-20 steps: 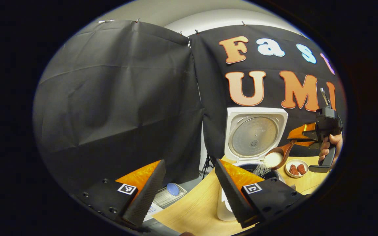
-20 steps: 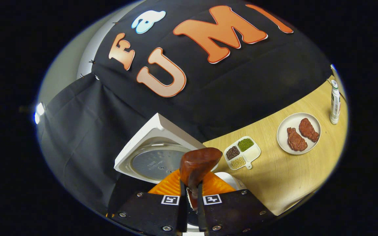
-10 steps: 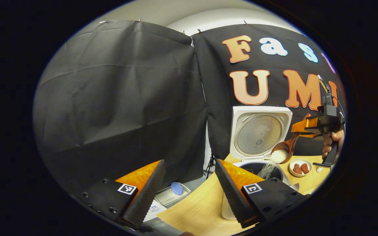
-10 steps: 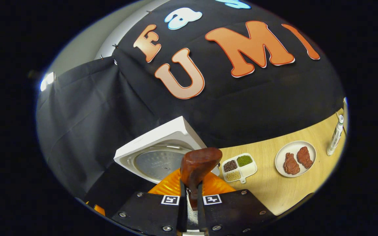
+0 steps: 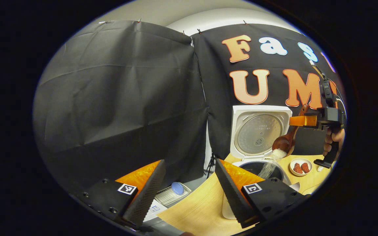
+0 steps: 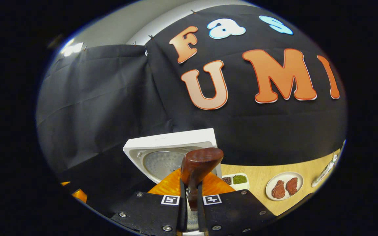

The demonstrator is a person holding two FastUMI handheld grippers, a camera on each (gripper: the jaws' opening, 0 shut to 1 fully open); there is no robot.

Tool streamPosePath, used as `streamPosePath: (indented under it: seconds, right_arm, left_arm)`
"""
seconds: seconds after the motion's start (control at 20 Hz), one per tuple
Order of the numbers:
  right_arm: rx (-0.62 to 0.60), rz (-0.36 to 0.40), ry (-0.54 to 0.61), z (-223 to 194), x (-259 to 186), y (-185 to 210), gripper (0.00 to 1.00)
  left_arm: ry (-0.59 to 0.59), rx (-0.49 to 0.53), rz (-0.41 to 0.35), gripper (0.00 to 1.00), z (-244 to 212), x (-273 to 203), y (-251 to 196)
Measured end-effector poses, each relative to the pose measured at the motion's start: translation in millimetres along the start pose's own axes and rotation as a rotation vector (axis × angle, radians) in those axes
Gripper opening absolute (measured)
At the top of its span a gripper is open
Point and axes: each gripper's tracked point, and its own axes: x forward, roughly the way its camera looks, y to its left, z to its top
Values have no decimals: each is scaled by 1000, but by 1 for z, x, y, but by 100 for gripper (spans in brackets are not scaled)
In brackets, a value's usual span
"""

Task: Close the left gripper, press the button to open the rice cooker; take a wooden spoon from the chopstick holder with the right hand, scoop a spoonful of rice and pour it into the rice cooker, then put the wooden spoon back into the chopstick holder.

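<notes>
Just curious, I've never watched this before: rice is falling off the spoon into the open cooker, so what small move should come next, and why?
Probably tip the wooden spoon a little further over the rice cooker. Some rice clings at the bowl's lip while grains stream into the pot, and the right tongs are clamped on the handle.

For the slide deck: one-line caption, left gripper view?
Wooden spoon tips rice into the open rice cooker.
</notes>
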Motion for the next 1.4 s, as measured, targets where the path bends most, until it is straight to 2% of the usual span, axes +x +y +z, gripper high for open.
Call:
streamPosePath:
  seconds: [0.25,0.45,0.6,0.65,0.7,0.8,0.9,0.95,1.0,1.25,1.4]
  right_arm:
    - [-133,68,-49,13,-5,25,12]
    - [-312,125,-112,23,-15,49,12]
    - [-387,171,-131,20,-26,62,12]
    - [-414,187,-137,22,-29,64,7]
    - [-452,199,-153,23,-31,66,12]
    - [-516,215,-184,22,-38,74,12]
    - [-504,232,-188,20,-49,76,12]
    - [-475,237,-185,21,-53,75,7]
    - [-443,235,-184,23,-59,71,12]
    - [-351,189,-203,43,-86,42,12]
    - [-293,145,-201,49,-107,10,12]
  left_arm:
    - [-2,3,7,100,0,-1,2]
    - [-2,7,4,100,0,-2,1]
    - [-8,15,-1,100,2,-4,0]
    - [-9,17,-2,100,1,-7,-1]
    - [-9,18,-4,100,1,-8,-2]
    - [-10,20,-6,100,1,-13,-5]
    - [-10,24,-10,100,3,-15,-10]
    - [-10,26,-13,100,3,-17,-11]
    - [-11,27,-14,100,4,-19,-13]
    - [-33,16,-43,100,16,-31,-31]
    - [-50,31,-66,100,21,-36,-48]
